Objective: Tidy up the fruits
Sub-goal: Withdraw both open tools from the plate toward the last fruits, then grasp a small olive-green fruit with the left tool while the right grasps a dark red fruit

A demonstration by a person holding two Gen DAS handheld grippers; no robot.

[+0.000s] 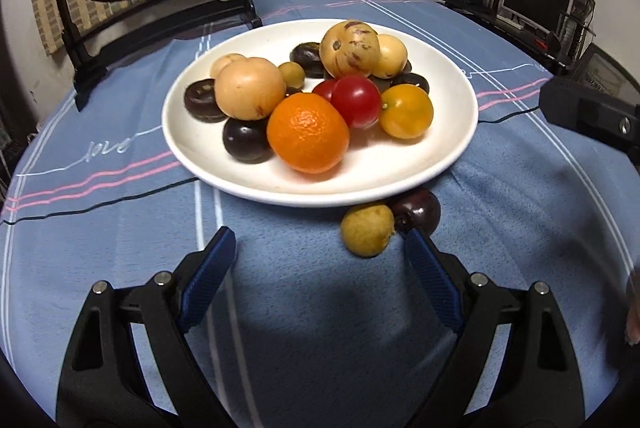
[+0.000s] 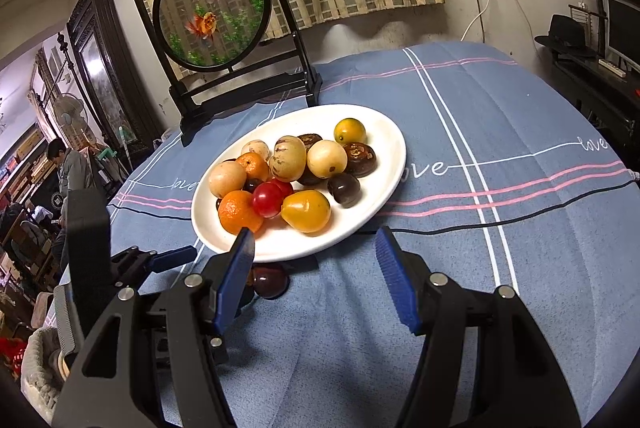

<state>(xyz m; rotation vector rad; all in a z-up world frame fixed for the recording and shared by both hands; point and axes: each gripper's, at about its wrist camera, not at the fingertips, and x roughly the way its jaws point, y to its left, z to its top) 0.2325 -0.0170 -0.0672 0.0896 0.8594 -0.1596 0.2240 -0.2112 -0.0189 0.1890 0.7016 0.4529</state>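
Round white ceramic plate heaped with fruit sat on blue-clothed tabletop. At its 5 o'clock rim, small yellow-green fruit touched dark purple plum. Left gripper jaws released, empty; right gripper likewise.

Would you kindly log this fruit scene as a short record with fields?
surface: blue tablecloth
plate: white plate, heaped with mixed fruit
off plate: yellow-green fruit and dark plum, beside the plate's near rim
left gripper: open, empty, near the loose fruit
right gripper: open, empty
backdrop: goldfish screen
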